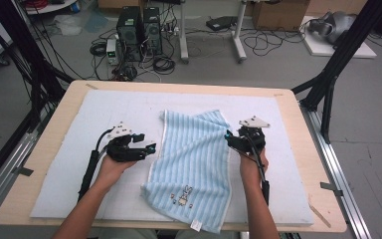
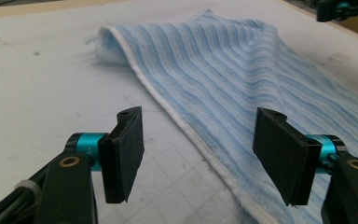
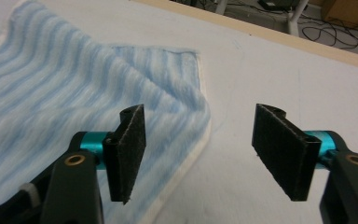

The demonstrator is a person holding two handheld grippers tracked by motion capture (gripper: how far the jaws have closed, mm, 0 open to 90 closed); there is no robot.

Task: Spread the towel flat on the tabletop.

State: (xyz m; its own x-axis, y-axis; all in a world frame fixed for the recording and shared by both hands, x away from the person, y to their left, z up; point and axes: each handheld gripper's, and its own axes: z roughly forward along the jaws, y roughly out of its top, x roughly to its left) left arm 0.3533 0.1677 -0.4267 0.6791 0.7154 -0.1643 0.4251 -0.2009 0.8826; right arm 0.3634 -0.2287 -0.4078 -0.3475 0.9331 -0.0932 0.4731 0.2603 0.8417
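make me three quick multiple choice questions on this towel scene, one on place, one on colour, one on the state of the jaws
1. Where does the towel lie relative to the two grippers?
A. between them
B. left of both
C. right of both

2. What colours are the towel's stripes?
A. red and black
B. light blue and white
C. green and yellow

3. How do the jaws of the left gripper and right gripper stand?
A. both shut on the towel
B. one open, one shut
C. both open, holding nothing

Answers:
1 A, the high view shows one gripper at each long edge of the towel.
2 B, pale blue and white stripes show in every view.
3 C, each gripper view shows a wide gap between its pads.
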